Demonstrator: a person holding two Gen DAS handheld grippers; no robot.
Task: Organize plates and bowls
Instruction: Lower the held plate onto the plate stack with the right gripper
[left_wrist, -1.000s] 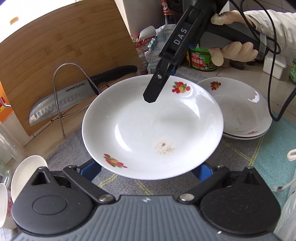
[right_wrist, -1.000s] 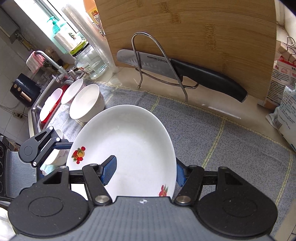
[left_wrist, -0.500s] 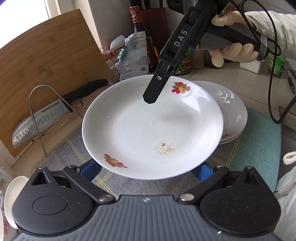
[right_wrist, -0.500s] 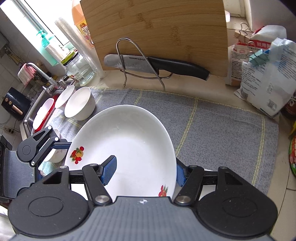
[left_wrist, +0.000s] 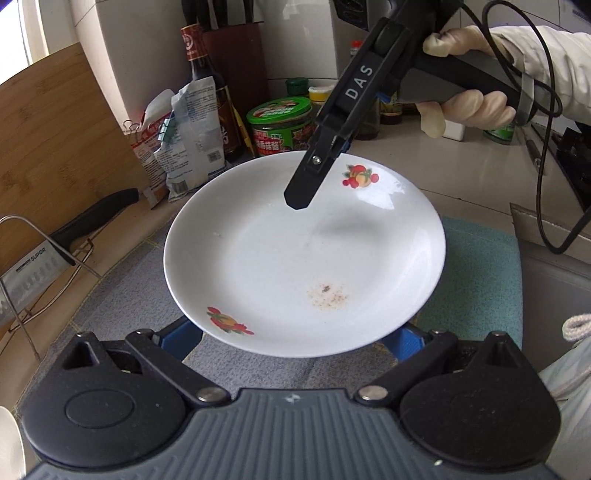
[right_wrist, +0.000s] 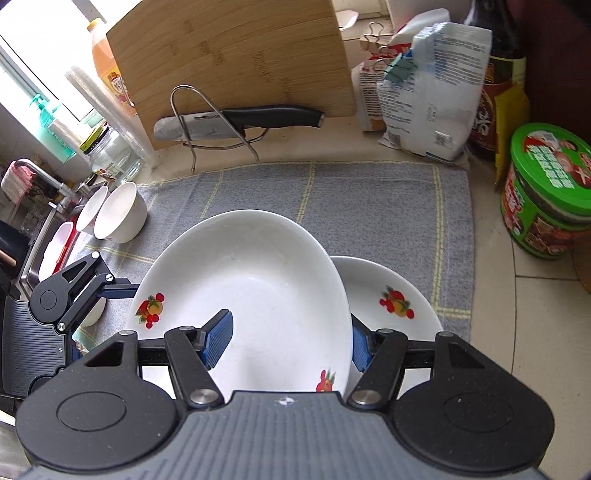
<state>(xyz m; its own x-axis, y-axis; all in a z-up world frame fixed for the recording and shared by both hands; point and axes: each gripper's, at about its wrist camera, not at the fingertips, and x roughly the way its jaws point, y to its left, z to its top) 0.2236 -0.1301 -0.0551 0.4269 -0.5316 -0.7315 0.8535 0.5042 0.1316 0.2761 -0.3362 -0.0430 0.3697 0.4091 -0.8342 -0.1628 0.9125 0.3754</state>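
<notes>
**Two grippers hold one plate in the air**

The white plate (left_wrist: 303, 254) with fruit pictures is held up above the gray cloth (right_wrist: 369, 199) on the counter. The right gripper (right_wrist: 291, 338) is clamped on the plate's edge, one blue pad inside the dish and one outside. The left gripper (left_wrist: 295, 341) grips the other edge, with its blue pads under the rim. A second plate (right_wrist: 391, 299) sits on the cloth's right edge, partly under the held one. Two white bowls (right_wrist: 118, 214) stand at the cloth's far left corner.
</notes>
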